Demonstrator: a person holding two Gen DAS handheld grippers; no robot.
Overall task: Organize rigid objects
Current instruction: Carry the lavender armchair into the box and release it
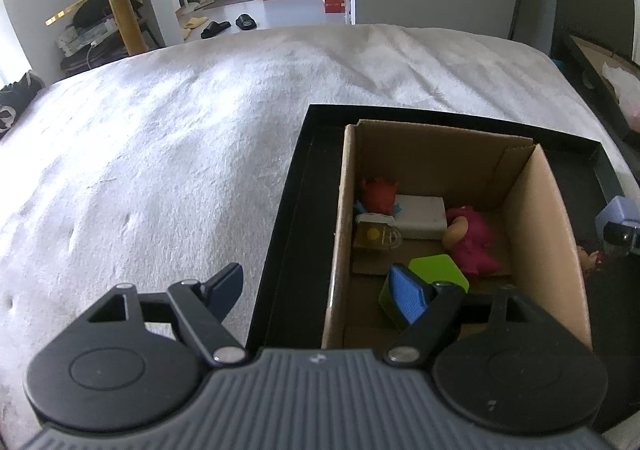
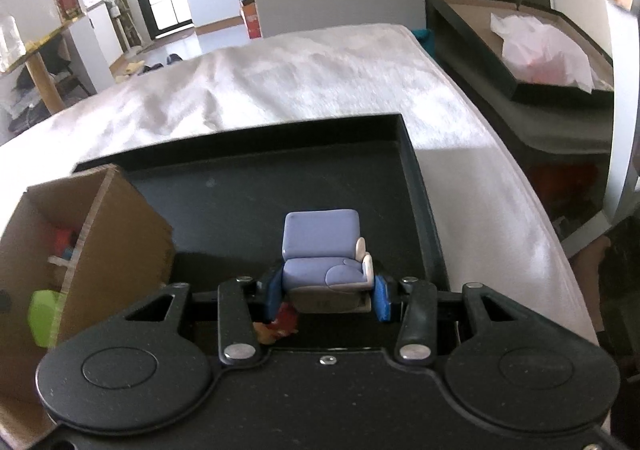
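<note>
right gripper (image 2: 325,296) jaws clamp small lilac toy armchair (image 2: 324,250) by its base | we judge it light, stiff, smooth, maybe slippery | left gripper (image 1: 316,290) jaws spread, empty, over brown cardboard box (image 1: 536,210)

no legible text, labels or numbers

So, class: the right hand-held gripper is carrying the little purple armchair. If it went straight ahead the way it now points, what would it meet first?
Probably the far wall of the black tray. The right hand-held gripper, shut on the purple armchair, points across bare tray floor; the cardboard box stands off to the left. Depth and height are unclear, so it might pass over.
</note>
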